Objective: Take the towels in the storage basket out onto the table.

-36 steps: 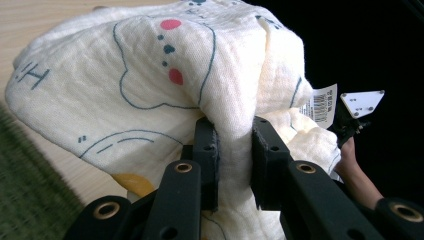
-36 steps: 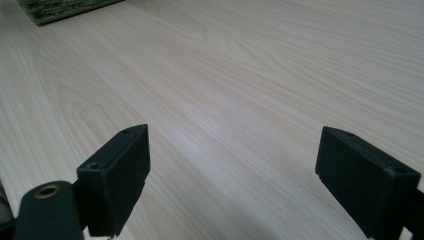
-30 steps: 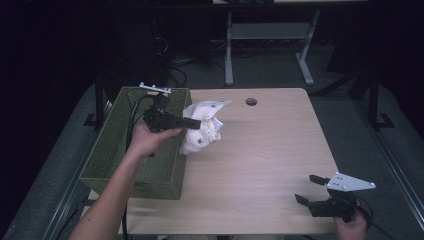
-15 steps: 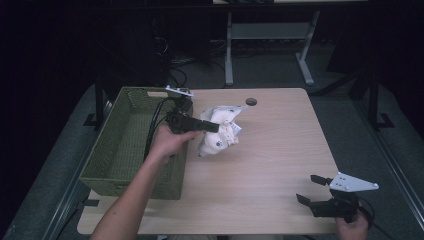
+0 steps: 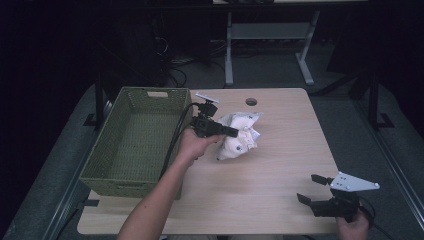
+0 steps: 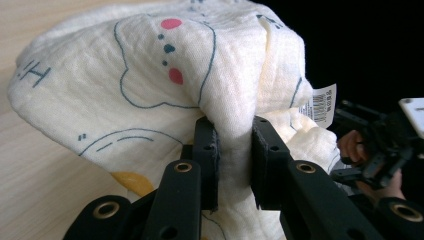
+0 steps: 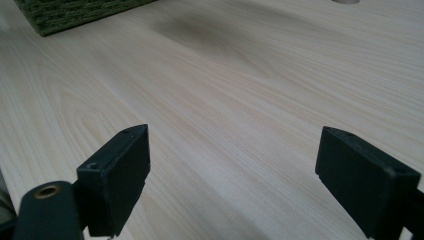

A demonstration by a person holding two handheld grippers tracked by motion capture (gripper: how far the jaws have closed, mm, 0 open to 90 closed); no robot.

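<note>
Pinching a fold of printed muslin cloth (image 6: 165, 95) in left gripper (image 5: 231, 133), right of the green wicker basket (image 5: 107, 170); right gripper (image 5: 314, 189) wide open, empty, well apart.

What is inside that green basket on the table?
The green basket looks empty: the high view shows only its bare woven floor. The near wall hides a strip of that floor. The white cloth hangs outside it, pinched in the left gripper over the table.
</note>
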